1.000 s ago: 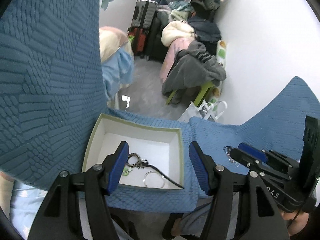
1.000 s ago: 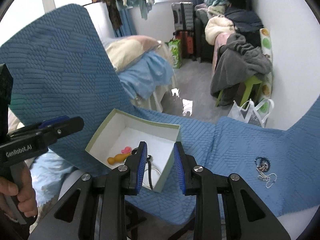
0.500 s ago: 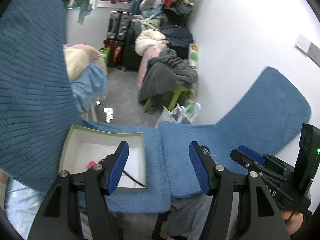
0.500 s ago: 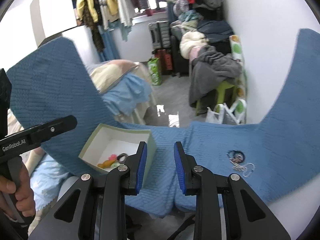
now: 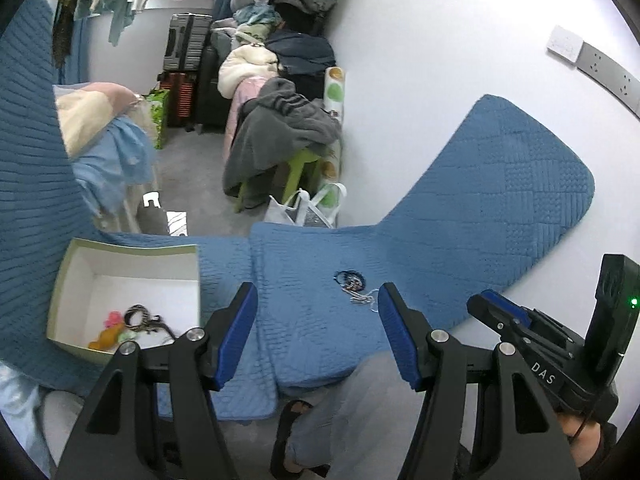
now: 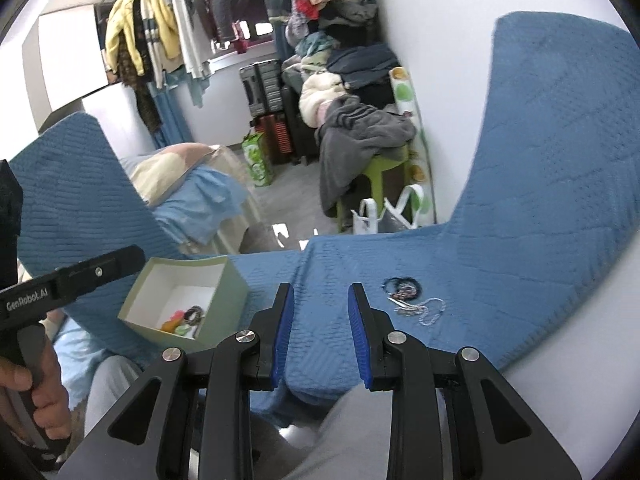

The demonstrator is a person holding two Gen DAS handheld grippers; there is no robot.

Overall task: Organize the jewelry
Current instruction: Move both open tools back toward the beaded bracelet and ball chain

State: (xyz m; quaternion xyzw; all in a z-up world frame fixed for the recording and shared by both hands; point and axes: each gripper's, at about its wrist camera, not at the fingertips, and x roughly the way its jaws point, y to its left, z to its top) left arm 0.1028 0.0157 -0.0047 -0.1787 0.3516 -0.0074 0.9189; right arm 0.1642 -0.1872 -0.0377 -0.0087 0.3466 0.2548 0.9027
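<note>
Both claws hold nothing: left gripper [image 5: 318,334] at lower centre of its view gapes wide, right gripper [image 6: 320,330] is parted narrowly. Beyond them, on the blue quilt [image 6: 540,208], right of centre, lies the jewelry [image 6: 412,300], a tangle of dark beaded loops and pale thin chains. At lower left sits the box [image 5: 60,280], green outside, white inside, with colourful bits in it
</note>
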